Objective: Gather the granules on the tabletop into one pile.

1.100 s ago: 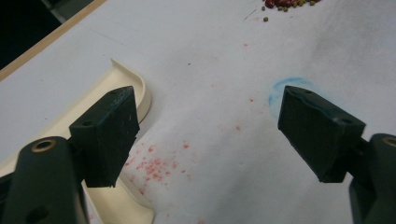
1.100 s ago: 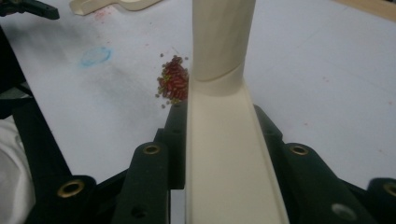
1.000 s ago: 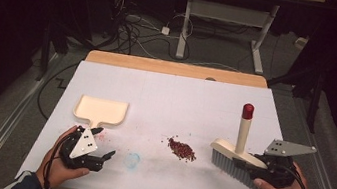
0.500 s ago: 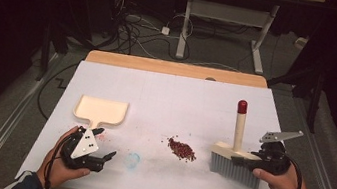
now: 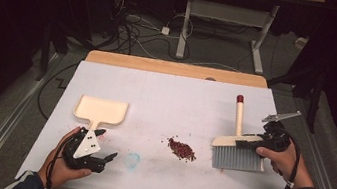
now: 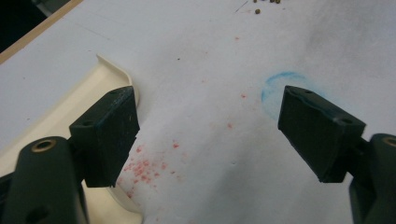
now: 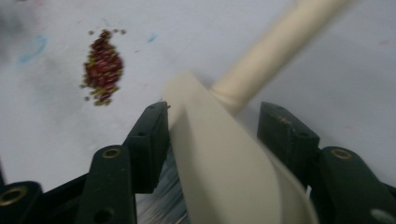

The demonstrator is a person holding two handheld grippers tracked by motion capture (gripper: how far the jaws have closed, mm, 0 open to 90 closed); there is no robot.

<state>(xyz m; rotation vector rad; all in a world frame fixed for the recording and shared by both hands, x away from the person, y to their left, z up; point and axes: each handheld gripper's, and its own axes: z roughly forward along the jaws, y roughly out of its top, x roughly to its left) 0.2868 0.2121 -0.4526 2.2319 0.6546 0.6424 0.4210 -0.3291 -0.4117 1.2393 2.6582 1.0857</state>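
- On the counter's (image 5: 166,94) left side, near its front edge, my left claw (image 5: 107,156) rests low with its jaws spread wide and only bare white surface between them.
- Just beside that claw's left jaw lies the cream dustpan (image 5: 101,111), flat, its handle toward me and its raised rim (image 6: 114,70) close against the jaw in the left gripper view.
- Between the left jaws I see faint red specks and a blue ring mark (image 5: 132,160) on the white sheet.
- Past the ring toward the middle sits a small pile of red-brown grains (image 5: 181,149), with open white room on every side of it.
- Right of the pile stands the brush (image 5: 237,155), bristles down on the counter, its cream handle with a red tip leaning away from me.
- My right claw (image 5: 246,143) has just been opening; its jaws straddle the brush's cream back, and in the right gripper view a gap shows at the right jaw.
- Behind everything a wide strip of counter lies free up to the wooden far edge (image 5: 175,68).
- No writing can be read anywhere.
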